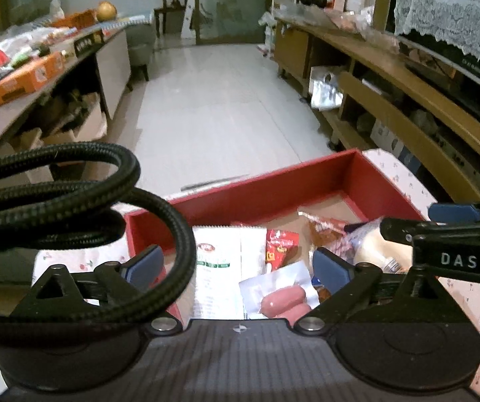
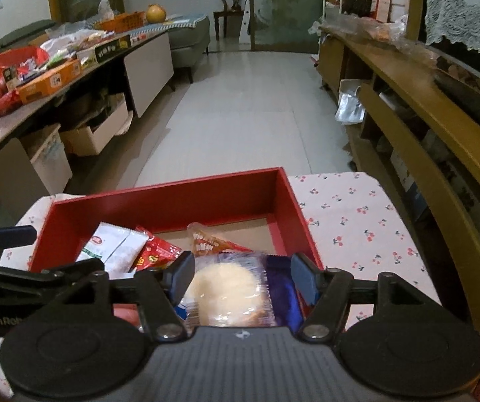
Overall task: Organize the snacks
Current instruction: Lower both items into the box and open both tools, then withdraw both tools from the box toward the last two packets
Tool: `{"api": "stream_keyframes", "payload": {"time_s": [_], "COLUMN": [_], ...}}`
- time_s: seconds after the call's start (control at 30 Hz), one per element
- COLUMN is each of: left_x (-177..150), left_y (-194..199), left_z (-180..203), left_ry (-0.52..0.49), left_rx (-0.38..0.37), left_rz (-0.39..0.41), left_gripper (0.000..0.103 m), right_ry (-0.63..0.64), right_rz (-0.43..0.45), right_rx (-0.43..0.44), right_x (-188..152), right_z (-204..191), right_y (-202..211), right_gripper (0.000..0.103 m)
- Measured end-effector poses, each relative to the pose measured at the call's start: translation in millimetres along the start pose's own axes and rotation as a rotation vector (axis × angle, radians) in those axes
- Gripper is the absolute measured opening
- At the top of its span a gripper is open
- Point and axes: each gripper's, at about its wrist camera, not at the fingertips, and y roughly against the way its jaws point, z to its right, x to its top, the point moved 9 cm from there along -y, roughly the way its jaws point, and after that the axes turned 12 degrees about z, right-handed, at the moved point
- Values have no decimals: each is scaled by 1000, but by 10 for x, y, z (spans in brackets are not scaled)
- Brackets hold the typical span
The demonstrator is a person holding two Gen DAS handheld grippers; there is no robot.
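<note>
Red-walled box (image 2: 159,201) on the cherry-print cloth (image 2: 357,214) held the snacks. Left gripper (image 1: 236,264) stood spread above the sausage pack (image 1: 283,298); right gripper (image 2: 240,276) straddled the round cake packet (image 2: 223,288), seemingly not pinching. Lift clear before fetching more.

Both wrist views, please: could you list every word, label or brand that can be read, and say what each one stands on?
"DAS": white letters on the black arm of the right gripper, in the left wrist view.
"GenRob", cut off after that: on the black body of the left gripper, in the right wrist view.
Print on the white packet, red packet, orange packet and orange boxes: too blurred to read.
</note>
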Motion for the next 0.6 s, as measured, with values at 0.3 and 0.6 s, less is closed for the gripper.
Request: {"api": "stream_keyframes", "payload": {"time_s": [0.3, 0.6], "left_x": [143, 191], "left_y": [502, 801], "left_z": [86, 229], "left_ry": [-27, -49], "left_rx": [55, 50], "left_rz": [175, 271], "left_gripper": [103, 103], "right_ry": [-37, -66], "right_rz": [66, 109], "right_rx": [20, 11], "right_x": [60, -13], "right_z": [-28, -2], "right_y": [480, 886], "right_gripper": [69, 70]}}
